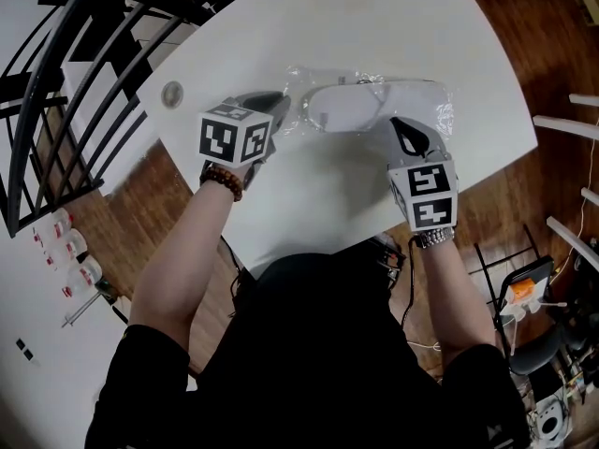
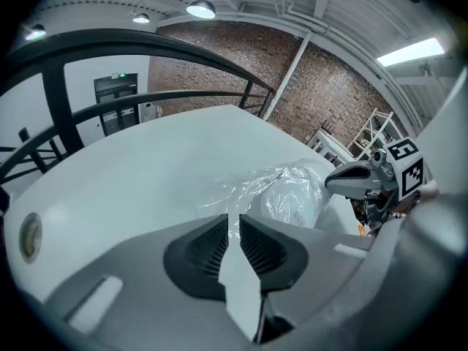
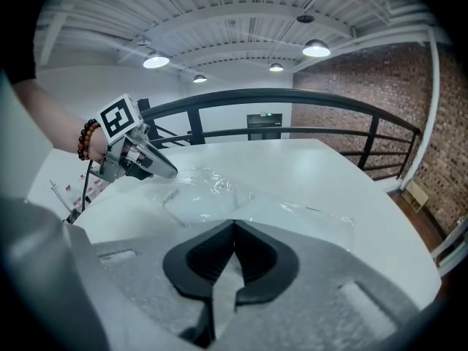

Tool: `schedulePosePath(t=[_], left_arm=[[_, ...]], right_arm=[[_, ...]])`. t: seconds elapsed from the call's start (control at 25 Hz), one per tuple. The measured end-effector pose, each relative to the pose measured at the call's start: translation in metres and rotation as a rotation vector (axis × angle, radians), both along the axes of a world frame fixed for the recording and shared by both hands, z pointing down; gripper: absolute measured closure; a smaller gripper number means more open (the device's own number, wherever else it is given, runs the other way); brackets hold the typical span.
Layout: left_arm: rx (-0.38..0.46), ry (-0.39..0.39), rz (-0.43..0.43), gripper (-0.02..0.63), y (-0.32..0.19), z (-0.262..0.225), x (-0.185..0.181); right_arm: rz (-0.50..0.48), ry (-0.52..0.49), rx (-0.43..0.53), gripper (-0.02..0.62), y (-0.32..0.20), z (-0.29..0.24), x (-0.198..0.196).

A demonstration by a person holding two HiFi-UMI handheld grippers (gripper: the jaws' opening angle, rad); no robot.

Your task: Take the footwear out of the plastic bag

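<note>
A clear plastic bag (image 1: 412,96) lies on the white table (image 1: 374,26) with white footwear (image 1: 342,110) inside it. My left gripper (image 1: 284,110) is at the bag's left end. In the left gripper view its jaws (image 2: 235,218) stand nearly together with the bag's film (image 2: 241,185) pinched between them, and the footwear (image 2: 296,199) shows through the plastic. My right gripper (image 1: 398,124) rests at the bag's right part, jaws shut (image 3: 234,225). The film (image 3: 219,196) runs up to its tip; whether any is pinched does not show.
A round grommet (image 1: 172,94) sits in the table's left corner. A black railing (image 1: 65,82) curves along the left side above a wooden floor (image 1: 140,195). Bottles (image 1: 65,241) stand on the floor at left, cables and gear (image 1: 524,293) at right.
</note>
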State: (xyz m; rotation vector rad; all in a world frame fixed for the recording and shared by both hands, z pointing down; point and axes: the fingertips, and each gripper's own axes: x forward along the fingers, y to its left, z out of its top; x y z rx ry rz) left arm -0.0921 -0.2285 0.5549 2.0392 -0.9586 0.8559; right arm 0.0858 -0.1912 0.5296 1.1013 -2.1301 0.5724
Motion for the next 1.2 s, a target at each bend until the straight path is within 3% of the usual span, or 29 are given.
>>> schedulePosePath(t=[0.32,0.48,0.72,0.88,0.92,1.0,1.2], left_arm=[[-0.008,-0.051,0.102,0.545,0.005,0.008,0.007],[-0.022,-0.038,0.17,0.543,0.009,0.005,0.019],[-0.116,0.084,0.222,0.48,0.016,0.002,0.034],[-0.221,0.218,0.176,0.472,0.02,0.003,0.038],[-0.259,0.265,0.155,0.424,0.023,0.002,0.04],[-0.317,0.333,0.123,0.41,0.026,0.002,0.042],[-0.359,0.358,0.088,0.417,0.026,0.005,0.041]], right_arm=[[0.003,0.017,-0.024,0.606,-0.001,0.009,0.002],[0.005,0.014,-0.029,0.606,0.0,0.011,0.003],[0.008,-0.002,-0.018,0.606,-0.001,0.011,0.003],[0.016,-0.01,-0.03,0.606,0.0,0.01,0.002],[0.017,-0.013,-0.031,0.606,0.0,0.009,0.002],[0.018,-0.015,-0.031,0.606,0.0,0.009,0.001],[0.018,-0.016,-0.032,0.606,0.0,0.01,0.002]])
